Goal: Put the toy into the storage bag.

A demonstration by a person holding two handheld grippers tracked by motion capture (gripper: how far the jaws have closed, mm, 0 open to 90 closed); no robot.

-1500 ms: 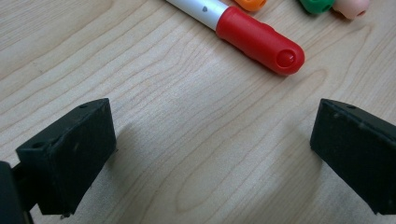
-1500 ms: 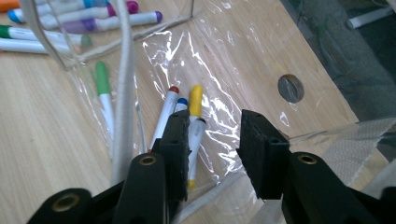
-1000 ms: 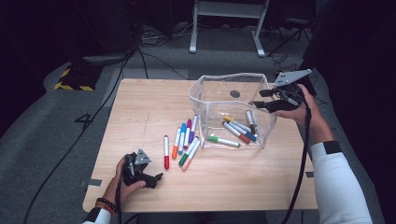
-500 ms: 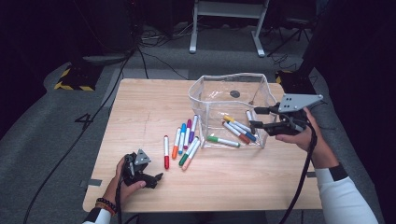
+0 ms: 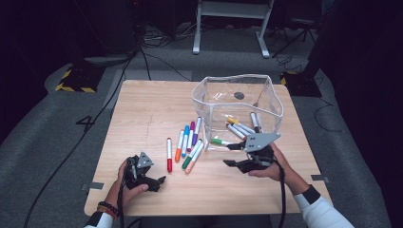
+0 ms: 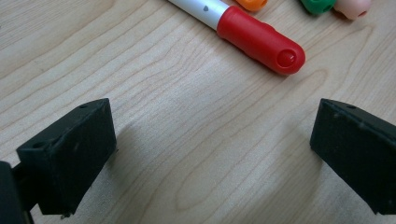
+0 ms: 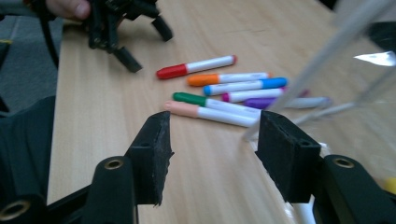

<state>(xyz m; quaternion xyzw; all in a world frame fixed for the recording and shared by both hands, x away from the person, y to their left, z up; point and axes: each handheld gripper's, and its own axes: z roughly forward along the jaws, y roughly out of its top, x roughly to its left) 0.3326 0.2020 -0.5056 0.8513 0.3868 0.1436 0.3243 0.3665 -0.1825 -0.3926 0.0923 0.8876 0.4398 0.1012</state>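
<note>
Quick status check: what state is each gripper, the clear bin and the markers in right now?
Left gripper: open, empty, low over the table.
Right gripper: open, empty, jaws just opened wider.
Clear bin: upright, holding several markers.
Loose markers: capped, lying beside the bin.

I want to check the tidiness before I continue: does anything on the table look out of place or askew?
Yes. Six markers lie loose on the wooden table beside the clear plastic bin, while others are already inside it. A green-capped marker lies at the bin's front wall; I cannot tell whether inside. Nothing looks damaged or spilled.
</note>
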